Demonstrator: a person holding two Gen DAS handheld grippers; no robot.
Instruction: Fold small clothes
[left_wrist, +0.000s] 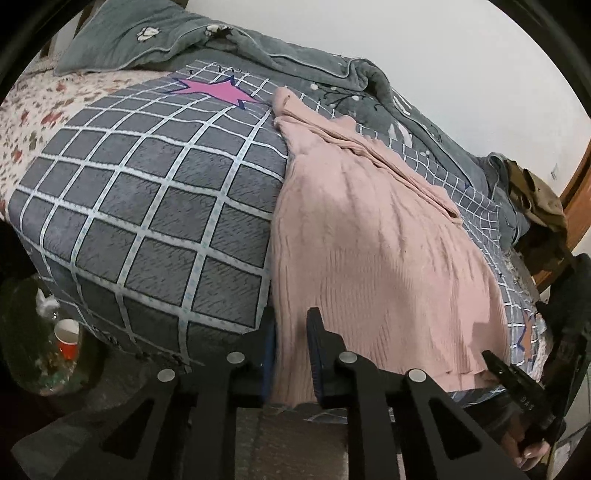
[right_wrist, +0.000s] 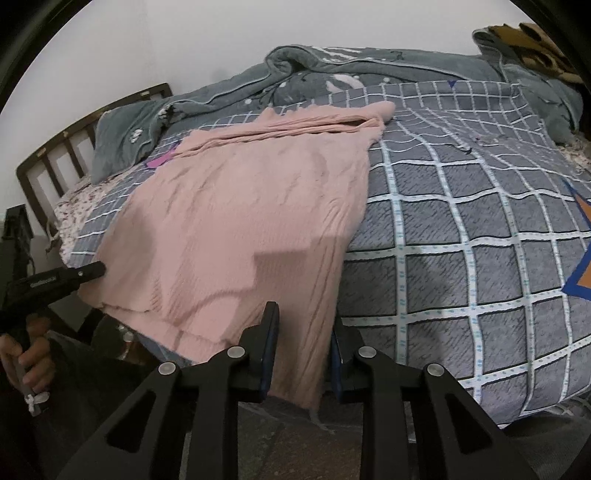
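Sweater (left_wrist: 376, 236): pink ribbed knit, soft and matt.
Bedcover (left_wrist: 155, 192): grey checked cloth, brushed, faintly streaked nap.
Quilt (right_wrist: 332, 70): grey-green plush fabric with piped edges.
Headboard (right_wrist: 74, 140): dark wooden slats, slight sheen.
Left gripper (left_wrist: 290, 354): matt black plastic, round silvery metal pins.
Cup (left_wrist: 67, 338): red and white, apparently paper.

Two matte black angular grippers, left gripper (left_wrist: 290, 343) and right gripper (right_wrist: 304, 343), show silver round rivets, blue pads.
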